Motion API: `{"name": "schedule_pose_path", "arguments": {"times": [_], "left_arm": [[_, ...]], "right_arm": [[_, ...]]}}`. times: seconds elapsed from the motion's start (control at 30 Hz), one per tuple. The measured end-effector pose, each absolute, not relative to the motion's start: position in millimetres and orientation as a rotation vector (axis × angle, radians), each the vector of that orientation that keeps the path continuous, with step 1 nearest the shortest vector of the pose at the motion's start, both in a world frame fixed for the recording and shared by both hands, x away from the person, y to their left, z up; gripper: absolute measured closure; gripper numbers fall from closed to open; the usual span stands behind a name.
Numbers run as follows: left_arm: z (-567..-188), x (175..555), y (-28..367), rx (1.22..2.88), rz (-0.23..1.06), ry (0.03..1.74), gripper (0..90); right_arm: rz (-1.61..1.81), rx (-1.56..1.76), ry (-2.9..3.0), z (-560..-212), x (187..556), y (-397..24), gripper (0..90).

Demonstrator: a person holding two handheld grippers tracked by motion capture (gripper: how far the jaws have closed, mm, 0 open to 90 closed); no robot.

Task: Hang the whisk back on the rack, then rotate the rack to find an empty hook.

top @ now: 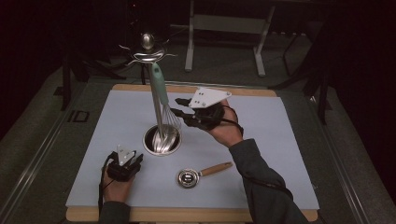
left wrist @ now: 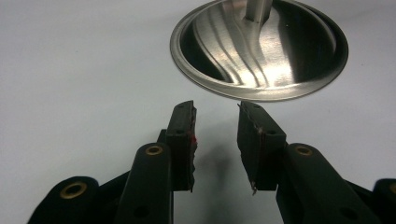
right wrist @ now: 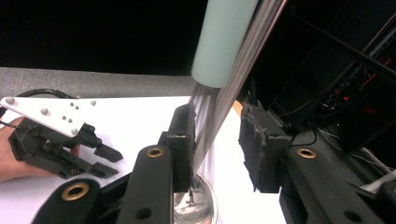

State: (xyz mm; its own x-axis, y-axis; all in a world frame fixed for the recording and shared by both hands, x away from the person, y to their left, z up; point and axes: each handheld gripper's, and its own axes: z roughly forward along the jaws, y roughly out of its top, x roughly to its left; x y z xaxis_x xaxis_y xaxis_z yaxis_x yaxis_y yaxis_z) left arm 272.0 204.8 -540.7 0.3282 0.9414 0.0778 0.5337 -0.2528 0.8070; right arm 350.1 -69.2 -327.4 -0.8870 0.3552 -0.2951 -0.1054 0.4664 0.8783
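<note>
Your right gripper (top: 183,107) sits by the whisk (top: 161,100), jaws apart. In the right gripper view the whisk wires and the steel pole (right wrist: 233,88) both run up between them, nothing clamped yet. The whisk hangs from a hook at the top of the stand (top: 148,52), mint handle up, wires down beside the pole, above the round base (top: 161,140).

Judgement: the step looks like taking the whisk off the hook. To do it well:
- Shift so only the whisk is between the jaws, not the pole; closing on both would drag the stand.
- Grab at the handle/wire joint, it's stiffer than the wires.
- Lift up first to free the hook, then pull away.
- The stand is tall and narrow, so it may tip; go slow.

Left gripper (top: 130,161) rests low on the surface (top: 280,154) near the base, jaws apart, empty. It could brace the base if needed.

Count: 1 whisk, 1 stand, 1 small round utensil w/ wooden handle (top: 198,175) lying near the front, 2 grippers.
</note>
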Motion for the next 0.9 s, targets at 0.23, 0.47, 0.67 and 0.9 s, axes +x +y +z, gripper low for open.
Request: {"name": "schedule_pose_path", "arguments": {"times": [0.23,0.47,0.67,0.9], "left_arm": [[-541,272,205,1.908,0.755,1.298,66.9],[-541,272,205,1.906,0.757,1.299,66.9],[-541,272,204,1.911,0.759,1.299,66.9],[-540,271,205,1.9,0.762,1.297,67.4]], "right_arm": [[1.429,0.248,2.341,-334,354,-84,66.1],[1.412,0.312,2.391,-344,362,-100,65.6],[1.342,0.348,2.439,-350,362,-109,64.4],[1.301,0.39,2.468,-360,362,-121,61.6]]}}
